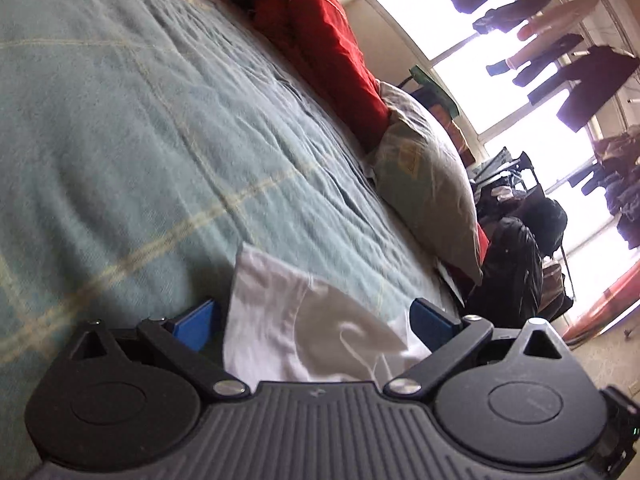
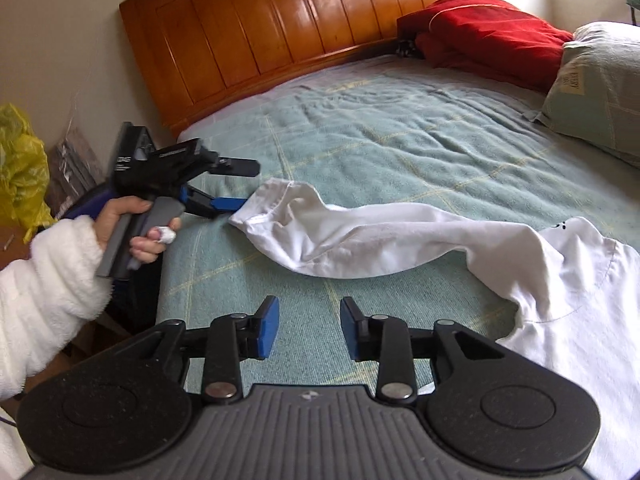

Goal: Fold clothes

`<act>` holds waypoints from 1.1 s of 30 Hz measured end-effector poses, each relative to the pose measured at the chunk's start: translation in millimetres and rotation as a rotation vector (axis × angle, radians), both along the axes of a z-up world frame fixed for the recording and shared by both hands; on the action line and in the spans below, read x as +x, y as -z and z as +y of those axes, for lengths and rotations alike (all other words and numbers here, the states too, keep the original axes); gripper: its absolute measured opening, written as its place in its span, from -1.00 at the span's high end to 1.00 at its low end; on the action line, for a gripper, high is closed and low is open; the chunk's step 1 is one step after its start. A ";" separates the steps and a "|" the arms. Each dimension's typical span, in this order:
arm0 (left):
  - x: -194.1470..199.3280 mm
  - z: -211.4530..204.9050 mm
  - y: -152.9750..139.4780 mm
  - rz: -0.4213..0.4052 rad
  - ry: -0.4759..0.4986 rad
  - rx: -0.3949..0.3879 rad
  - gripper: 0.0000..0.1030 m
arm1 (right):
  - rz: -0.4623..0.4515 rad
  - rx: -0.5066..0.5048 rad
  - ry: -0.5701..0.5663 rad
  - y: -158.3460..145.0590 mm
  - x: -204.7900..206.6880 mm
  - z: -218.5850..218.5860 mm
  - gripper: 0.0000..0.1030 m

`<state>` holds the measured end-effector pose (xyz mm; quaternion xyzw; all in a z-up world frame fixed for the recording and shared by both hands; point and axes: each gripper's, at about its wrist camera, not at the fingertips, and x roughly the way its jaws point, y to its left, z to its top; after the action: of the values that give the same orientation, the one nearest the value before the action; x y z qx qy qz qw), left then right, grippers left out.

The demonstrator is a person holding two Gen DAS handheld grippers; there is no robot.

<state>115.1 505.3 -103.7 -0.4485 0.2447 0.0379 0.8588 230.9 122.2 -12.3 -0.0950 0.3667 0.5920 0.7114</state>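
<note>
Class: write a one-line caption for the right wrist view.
Open right gripper above blanket; left gripper at white shirt's sleeve cuff.

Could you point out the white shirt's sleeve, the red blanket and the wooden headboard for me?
white cotton shirt's long sleeve [image 2: 360,236]: right wrist view, middle of the outstretched sleeve.
folded red blanket [image 2: 492,28]: right wrist view, its top face.
glossy brown wooden headboard [image 2: 280,24]: right wrist view, a centre panel.

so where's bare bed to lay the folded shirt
Bare blanket runs from the headboard down to the white shirt, and a strip before the right gripper. Crowded at the pillow, the red bedding, and the sleeve by the left gripper.
</note>
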 end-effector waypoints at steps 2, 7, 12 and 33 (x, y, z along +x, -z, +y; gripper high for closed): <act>2.4 -5.4 -0.6 0.008 0.038 -0.016 -0.92 | 0.011 0.011 0.011 -0.2 1.6 -0.7 0.19; -5.8 -18.2 1.5 -0.006 0.155 -0.019 -0.88 | 0.027 0.046 0.008 -1.3 -0.3 -12.7 0.14; 22.2 -2.9 9.5 0.016 0.127 0.010 -0.68 | 0.036 0.045 0.032 4.3 1.1 -19.6 0.12; 45.0 -4.4 -61.4 0.186 0.060 0.411 0.90 | 0.012 0.083 0.196 4.7 27.1 -71.2 0.06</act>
<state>160.0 500.8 -42.3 -0.2511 0.3230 0.1026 0.9067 258.0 51.0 -17.0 -0.0254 0.3533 0.5346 0.7672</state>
